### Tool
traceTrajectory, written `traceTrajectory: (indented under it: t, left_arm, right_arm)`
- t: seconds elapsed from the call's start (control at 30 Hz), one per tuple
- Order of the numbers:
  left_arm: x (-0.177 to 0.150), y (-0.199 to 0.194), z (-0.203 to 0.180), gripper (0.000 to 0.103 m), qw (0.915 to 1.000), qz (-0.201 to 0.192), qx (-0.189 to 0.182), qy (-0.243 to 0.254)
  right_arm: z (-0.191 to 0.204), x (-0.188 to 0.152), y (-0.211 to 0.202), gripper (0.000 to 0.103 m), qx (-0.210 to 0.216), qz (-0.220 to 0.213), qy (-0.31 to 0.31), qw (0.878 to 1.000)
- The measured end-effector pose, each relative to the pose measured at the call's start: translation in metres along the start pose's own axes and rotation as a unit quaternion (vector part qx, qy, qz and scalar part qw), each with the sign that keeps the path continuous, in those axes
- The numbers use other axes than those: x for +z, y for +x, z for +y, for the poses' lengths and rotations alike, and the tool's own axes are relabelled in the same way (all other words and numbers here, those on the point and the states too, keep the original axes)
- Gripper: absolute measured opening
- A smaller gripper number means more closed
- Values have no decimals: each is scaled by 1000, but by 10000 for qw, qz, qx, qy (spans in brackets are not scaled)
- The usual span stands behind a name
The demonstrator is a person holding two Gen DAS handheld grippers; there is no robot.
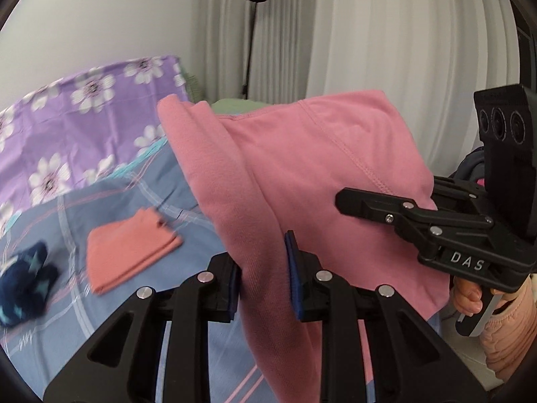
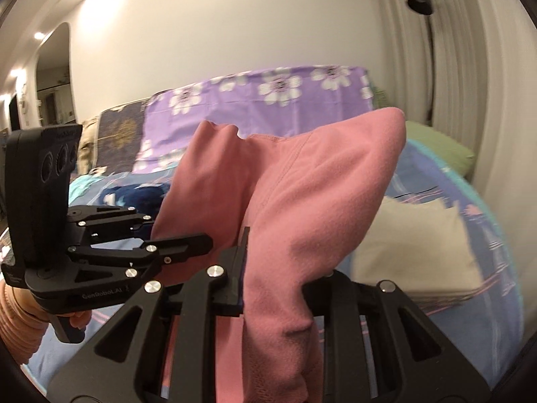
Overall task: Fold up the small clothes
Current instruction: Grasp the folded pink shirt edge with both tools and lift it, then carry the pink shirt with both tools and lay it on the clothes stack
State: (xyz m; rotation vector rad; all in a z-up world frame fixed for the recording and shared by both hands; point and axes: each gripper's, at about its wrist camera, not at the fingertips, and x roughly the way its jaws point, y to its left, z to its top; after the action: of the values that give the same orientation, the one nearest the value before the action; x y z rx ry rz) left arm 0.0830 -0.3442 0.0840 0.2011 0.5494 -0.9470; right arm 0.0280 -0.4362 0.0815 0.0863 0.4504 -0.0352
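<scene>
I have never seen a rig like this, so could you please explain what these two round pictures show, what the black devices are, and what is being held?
There is no robot arm here: a person holds a black two-finger gripper in each hand, and each gripper carries a wide-angle camera looking along its fingers. The left wrist picture looks over the left gripper and shows the right gripper at its right edge. The right wrist picture looks over the right gripper and shows the left gripper on its left.

Both grippers pinch one pink garment, lifted above a bed with a blue checked sheet. On the sheet lie a folded salmon cloth, a dark blue patterned garment and a folded beige cloth. A purple flowered cover lies behind.
</scene>
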Motion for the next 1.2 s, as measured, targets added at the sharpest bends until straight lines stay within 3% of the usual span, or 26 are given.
traceTrajectory:
  t: [0.27,0.5,0.73,1.03,1.07,1.13,1.17,1.2]
  left_arm:
    - [75,65,-33,24,9996,-51,-169,216]
    - [116,110,-40,24,9994,-118,-171,275]
    - [138,153,-39,23,9994,-58,-123,318]
    - [143,201,-27,24,10000,61,32,25]
    - [140,209,-24,26,9999,79,103,-12]
    - [130,223,-20,57,9993,259,287,-23]
    - [121,233,-17,68,9983,445,376,-14]
    - [108,241,-15,68,9977,605,318,4]
  right_arm:
    - [-83,45,7,20,-531,-24,389,9978]
    - [-133,66,24,20,-779,-45,706,9944]
    - [-176,77,46,20,-936,34,991,9907]
    - [-210,79,89,22,-969,217,1193,9879]
    - [-213,78,95,29,-1073,219,1199,9867]
    - [-224,72,110,65,-1983,349,1179,9724]
    - [-230,64,116,80,-2520,464,1240,9586]
    - [-234,57,120,80,-2688,554,1320,9525]
